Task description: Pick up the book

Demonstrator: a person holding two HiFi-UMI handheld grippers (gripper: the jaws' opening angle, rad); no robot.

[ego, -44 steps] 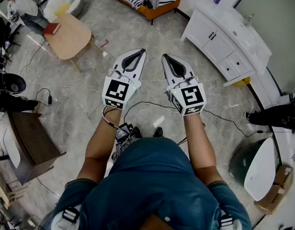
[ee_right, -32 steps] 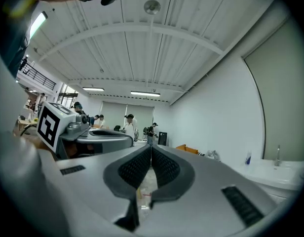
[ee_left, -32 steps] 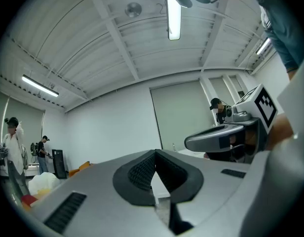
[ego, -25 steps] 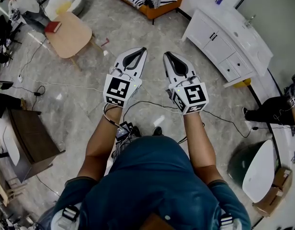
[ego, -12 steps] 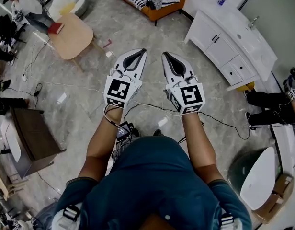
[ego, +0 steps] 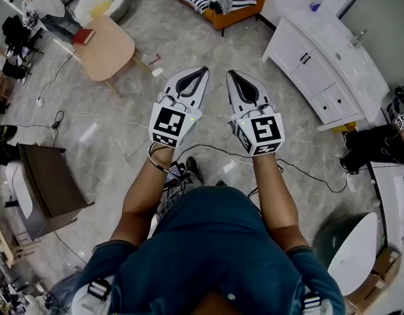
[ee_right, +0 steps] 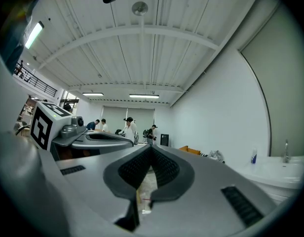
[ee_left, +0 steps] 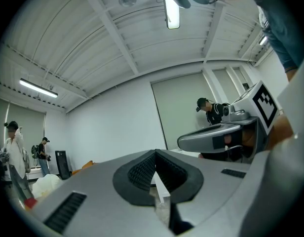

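Observation:
A red book (ego: pixel 83 36) lies on the far-left edge of a small wooden table (ego: pixel 113 51), at the upper left of the head view. My left gripper (ego: pixel 202 70) and right gripper (ego: pixel 229 73) are held side by side at mid-height, pointing level, well short of the table. Both are shut with nothing in them. In the left gripper view its jaws (ee_left: pixel 155 152) meet at the tip and the right gripper (ee_left: pixel 216 137) shows beside it. In the right gripper view the jaws (ee_right: pixel 151 147) also meet, with the left gripper (ee_right: pixel 95 138) at the left.
An orange sofa (ego: pixel 244 10) with a striped blanket stands at the back. A white sink cabinet (ego: pixel 320 51) is on the right and a dark brown cabinet (ego: pixel 48 189) on the left. Cables (ego: pixel 208 148) trail over the marble floor. People stand at the far left and right.
Both grippers have moved forward together, still shut and side by side. The table with the book has shifted a little to the right in the head view.

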